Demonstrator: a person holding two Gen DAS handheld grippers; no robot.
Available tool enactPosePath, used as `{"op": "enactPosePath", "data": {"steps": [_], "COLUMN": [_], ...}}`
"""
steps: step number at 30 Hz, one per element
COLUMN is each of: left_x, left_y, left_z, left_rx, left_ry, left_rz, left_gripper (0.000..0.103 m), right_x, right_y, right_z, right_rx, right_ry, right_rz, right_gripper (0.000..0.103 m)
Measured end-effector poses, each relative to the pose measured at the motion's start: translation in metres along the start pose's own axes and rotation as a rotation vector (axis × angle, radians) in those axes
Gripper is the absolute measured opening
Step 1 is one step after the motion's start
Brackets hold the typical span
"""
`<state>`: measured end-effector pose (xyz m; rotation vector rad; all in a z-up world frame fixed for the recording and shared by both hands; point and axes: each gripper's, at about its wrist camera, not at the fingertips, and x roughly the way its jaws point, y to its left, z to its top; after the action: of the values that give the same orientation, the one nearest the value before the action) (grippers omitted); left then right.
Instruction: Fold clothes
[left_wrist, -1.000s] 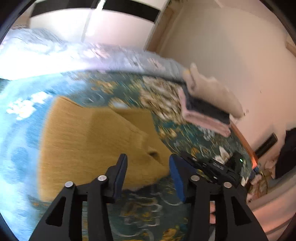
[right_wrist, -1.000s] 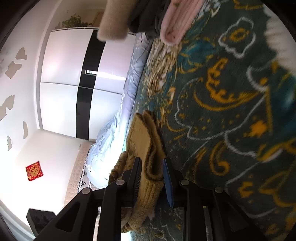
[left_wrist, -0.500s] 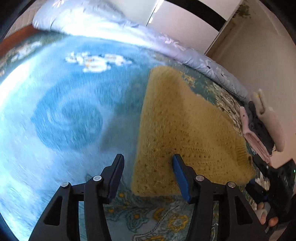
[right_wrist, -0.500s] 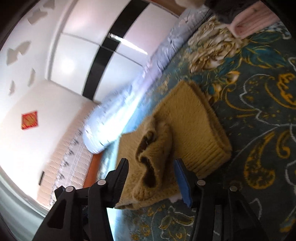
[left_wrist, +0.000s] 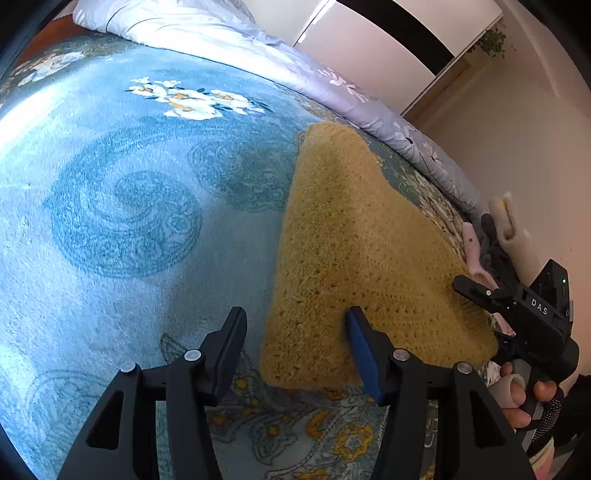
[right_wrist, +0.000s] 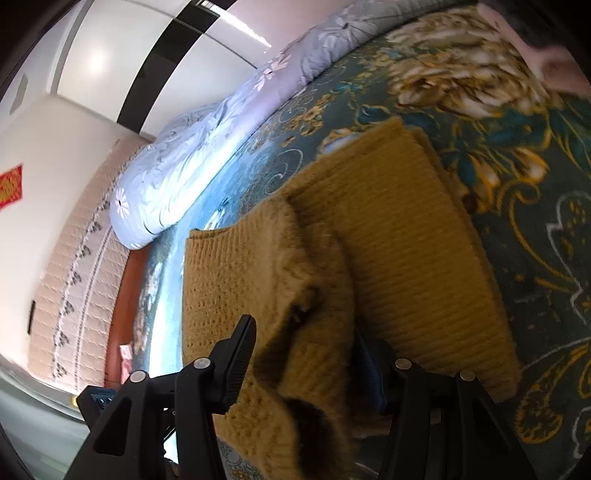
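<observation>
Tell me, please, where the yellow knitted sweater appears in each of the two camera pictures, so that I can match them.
Left wrist view: the yellow knitted sweater lies right of centre, running from the open left claw up toward the quilt.
Right wrist view: the sweater fills the centre and bottom, a bunched part between the fingers of the right claw.
Shared landmark: the rolled pale floral quilt behind the sweater.

Holding left gripper (left_wrist: 295, 347) low with jaws spread wide; right gripper (right_wrist: 306, 354) likewise gaping, hand (left_wrist: 524, 397) clasping its handle.
</observation>
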<state>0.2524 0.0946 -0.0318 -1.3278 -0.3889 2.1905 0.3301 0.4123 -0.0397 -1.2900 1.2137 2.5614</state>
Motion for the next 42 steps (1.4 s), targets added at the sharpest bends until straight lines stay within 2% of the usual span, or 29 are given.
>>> {"op": "enactPosePath", "data": {"steps": [3, 6, 8, 10, 13, 18, 21, 29, 32, 35, 38, 42], "left_x": [-0.001, -0.001, -0.001, -0.006, -0.005, 0.008, 0.016, 0.014, 0.013, 0.015, 0.009, -0.010], "left_y": [-0.002, -0.006, -0.009, -0.016, -0.029, -0.044, -0.041, -0.043, -0.043, -0.044, -0.044, -0.036], "left_z": [0.000, 0.001, 0.002, 0.003, 0.004, -0.003, -0.005, -0.009, -0.010, -0.010, -0.009, -0.003], "left_rx": [0.008, 0.015, 0.020, 0.021, 0.057, 0.106, 0.089, 0.105, 0.111, 0.107, 0.132, 0.148], "left_ry": [-0.002, 0.002, -0.001, -0.027, -0.035, -0.003, 0.027, 0.029, 0.030, 0.039, 0.038, -0.012], "left_rz": [0.007, 0.007, -0.017, -0.072, -0.081, -0.065, -0.063, -0.036, -0.026, -0.020, -0.021, -0.002], "left_gripper": [0.057, 0.057, 0.057, 0.058, 0.063, 0.063, 0.063, 0.064, 0.066, 0.066, 0.066, 0.066], "right_x": [0.004, -0.008, -0.028, -0.053, -0.076, -0.070, -0.057, -0.026, -0.026, -0.029, -0.043, -0.065], "right_y": [0.006, 0.014, 0.032, 0.048, 0.055, -0.003, -0.033, -0.058, -0.066, -0.069, -0.073, -0.082], "right_z": [0.007, 0.015, 0.022, 0.023, 0.027, 0.031, 0.028, 0.026, 0.031, 0.034, 0.037, 0.042], "right_rx": [0.002, -0.014, -0.090, -0.195, -0.268, -0.122, -0.044, 0.002, 0.038, 0.049, 0.047, 0.053], "right_ry": [0.019, 0.020, -0.024, -0.087, -0.158, -0.155, -0.124, -0.044, -0.047, -0.042, -0.064, -0.108], "right_rz": [-0.011, 0.033, 0.096, 0.139, 0.159, 0.131, 0.111, 0.036, 0.072, 0.084, 0.060, 0.015], "right_gripper": [0.028, 0.018, 0.017, 0.017, 0.017, 0.017, 0.017, 0.017, 0.017, 0.020, 0.025, 0.025]}}
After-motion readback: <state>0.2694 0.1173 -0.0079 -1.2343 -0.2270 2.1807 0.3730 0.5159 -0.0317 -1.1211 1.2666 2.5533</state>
